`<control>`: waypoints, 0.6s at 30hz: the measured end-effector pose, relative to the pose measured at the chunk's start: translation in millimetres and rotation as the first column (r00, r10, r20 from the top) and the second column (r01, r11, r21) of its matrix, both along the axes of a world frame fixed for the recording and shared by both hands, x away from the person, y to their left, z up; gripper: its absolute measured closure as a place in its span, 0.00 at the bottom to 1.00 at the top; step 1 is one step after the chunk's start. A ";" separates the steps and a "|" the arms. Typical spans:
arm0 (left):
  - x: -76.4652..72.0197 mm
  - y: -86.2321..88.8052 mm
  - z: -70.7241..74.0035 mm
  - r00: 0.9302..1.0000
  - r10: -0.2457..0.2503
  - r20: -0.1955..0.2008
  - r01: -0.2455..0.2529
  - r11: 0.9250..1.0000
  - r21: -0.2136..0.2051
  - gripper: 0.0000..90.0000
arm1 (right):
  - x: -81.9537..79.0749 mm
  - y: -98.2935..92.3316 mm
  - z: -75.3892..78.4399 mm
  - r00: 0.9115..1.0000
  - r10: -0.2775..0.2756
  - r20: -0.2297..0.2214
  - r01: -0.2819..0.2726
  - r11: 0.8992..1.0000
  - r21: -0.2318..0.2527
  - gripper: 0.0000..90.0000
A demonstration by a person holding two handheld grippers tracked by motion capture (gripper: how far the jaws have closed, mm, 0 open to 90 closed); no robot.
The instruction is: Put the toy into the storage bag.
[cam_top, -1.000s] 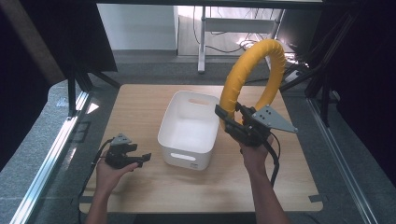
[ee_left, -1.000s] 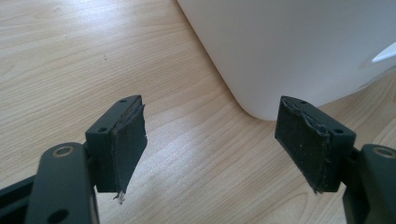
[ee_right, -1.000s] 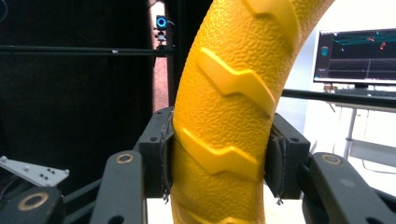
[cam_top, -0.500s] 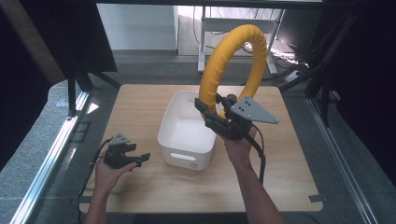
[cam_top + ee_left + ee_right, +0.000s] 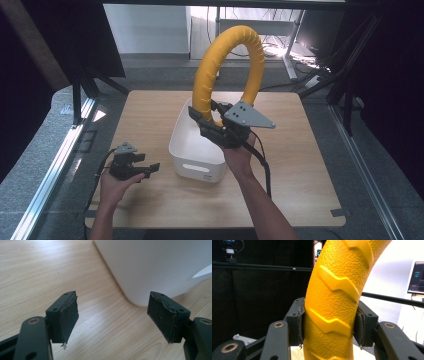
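Observation:
A big yellow ring with raised zigzag tread (image 5: 227, 65) stands upright in the air over the white bin (image 5: 187, 150). My right gripper (image 5: 210, 122) is shut on the ring's lower part, above the bin's right side. In the right gripper view the yellow ring (image 5: 334, 305) is squeezed between both pads (image 5: 300, 322). My left gripper (image 5: 142, 167) rests low over the table to the left of the bin, open and holding nothing. In the left gripper view its pads (image 5: 68, 315) stand wide apart, facing the bin's rounded corner (image 5: 150, 270).
The wooden table (image 5: 300, 150) has bare surface to the right of the bin and behind it. A cable (image 5: 262, 165) trails from the right gripper along the forearm. Black frame posts (image 5: 77, 95) stand off the table's left and right sides.
My right gripper has carried the yellow ring leftward from the table's right side to above the bin. The left gripper has stayed where it was, open.

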State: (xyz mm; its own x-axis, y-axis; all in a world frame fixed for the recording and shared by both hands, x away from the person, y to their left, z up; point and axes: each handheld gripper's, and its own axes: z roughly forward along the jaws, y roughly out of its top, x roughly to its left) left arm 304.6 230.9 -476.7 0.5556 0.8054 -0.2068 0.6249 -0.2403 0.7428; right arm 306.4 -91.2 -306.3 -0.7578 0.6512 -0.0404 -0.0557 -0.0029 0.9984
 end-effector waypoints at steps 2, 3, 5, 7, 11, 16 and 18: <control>-0.4 0.7 1.9 1.000 0.005 0.006 -0.005 1.000 0.007 0.28 | 0.0 2.5 -0.3 1.000 0.003 0.000 -0.003 1.000 -0.001 0.56; -0.7 1.1 2.8 1.000 0.007 0.007 -0.007 1.000 0.008 0.28 | 0.0 5.2 -0.8 1.000 0.008 -0.001 -0.008 1.000 -0.001 0.56; -0.6 2.9 4.2 1.000 0.008 0.005 -0.008 1.000 0.007 0.28 | 0.3 8.8 -1.9 1.000 0.014 -0.001 -0.014 1.000 -0.001 0.56; 1.0 5.0 7.6 1.000 0.011 -0.001 -0.011 1.000 0.010 0.28 | 0.8 13.8 -4.7 1.000 0.018 -0.001 -0.018 1.000 -0.005 0.56; 2.7 8.5 19.2 1.000 0.005 0.008 -0.005 1.000 -0.011 0.29 | 1.0 19.7 -8.1 1.000 0.026 -0.010 -0.026 1.000 -0.009 0.56; 7.8 16.2 52.6 0.999 0.004 0.035 -0.002 0.999 -0.041 0.29 | 0.5 30.0 -14.3 0.999 0.033 -0.010 -0.034 0.999 -0.015 0.56; 9.2 19.6 71.1 0.998 -0.021 0.053 0.025 0.997 -0.068 0.30 | 0.1 35.1 -18.2 0.999 0.041 -0.012 -0.041 0.999 -0.013 0.56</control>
State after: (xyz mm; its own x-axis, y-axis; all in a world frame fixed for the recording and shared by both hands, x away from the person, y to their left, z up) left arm 313.8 250.6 -405.6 0.5854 0.7772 -0.2310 0.5794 -0.2017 0.7897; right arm 306.5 -56.1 -324.6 -0.7846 0.6187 -0.0401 -0.0445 0.0083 0.9990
